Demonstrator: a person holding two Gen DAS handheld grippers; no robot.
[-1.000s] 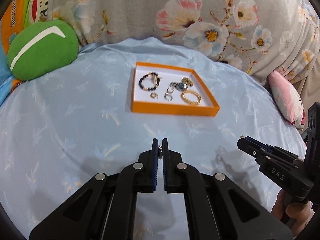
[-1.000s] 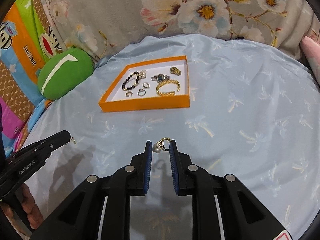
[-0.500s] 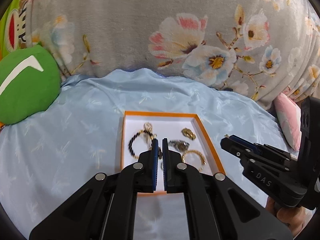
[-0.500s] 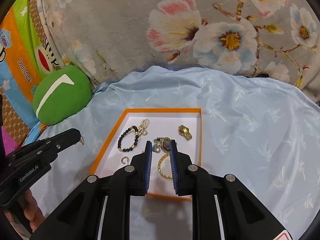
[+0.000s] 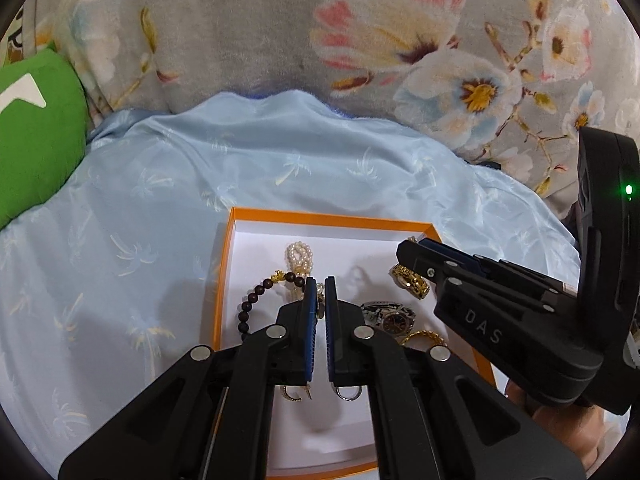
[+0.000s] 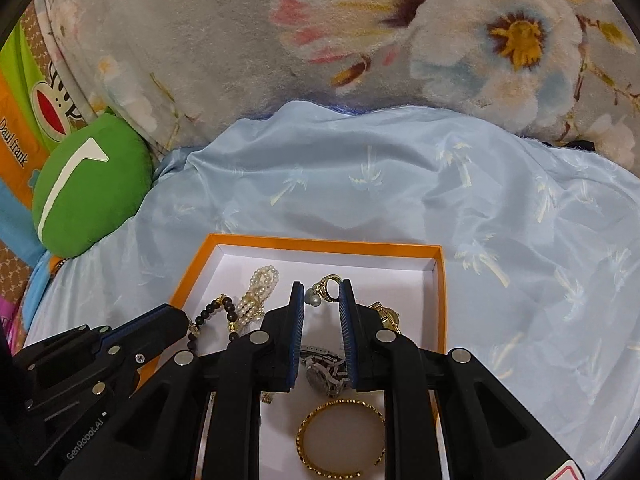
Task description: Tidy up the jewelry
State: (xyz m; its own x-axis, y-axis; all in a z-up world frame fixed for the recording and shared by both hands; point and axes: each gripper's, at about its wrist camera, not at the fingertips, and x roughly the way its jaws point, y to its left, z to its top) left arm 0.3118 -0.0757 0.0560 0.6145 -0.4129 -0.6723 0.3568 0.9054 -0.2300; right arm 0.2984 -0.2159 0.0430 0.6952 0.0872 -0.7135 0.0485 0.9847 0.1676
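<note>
An orange box (image 5: 328,216) (image 6: 320,245) with a white floor lies on the blue sheet. It holds a pearl strand (image 5: 299,256) (image 6: 261,284), a dark bead bracelet (image 5: 252,304), a watch (image 5: 390,316) (image 6: 324,364), a gold bangle (image 6: 340,436) and small rings (image 5: 347,391). My left gripper (image 5: 319,284) is shut on a small earring (image 5: 319,300) above the box. My right gripper (image 6: 322,292) is shut on a gold ring with a pearl (image 6: 326,290), also above the box.
A green cushion (image 5: 36,136) (image 6: 88,184) lies at the left. A grey floral blanket (image 5: 320,32) rises behind the box. The blue sheet (image 6: 520,220) spreads to the right of the box.
Both grippers have moved forward from the open sheet to above the orange box, each still holding its piece. The box now fills the lower middle of both views.
</note>
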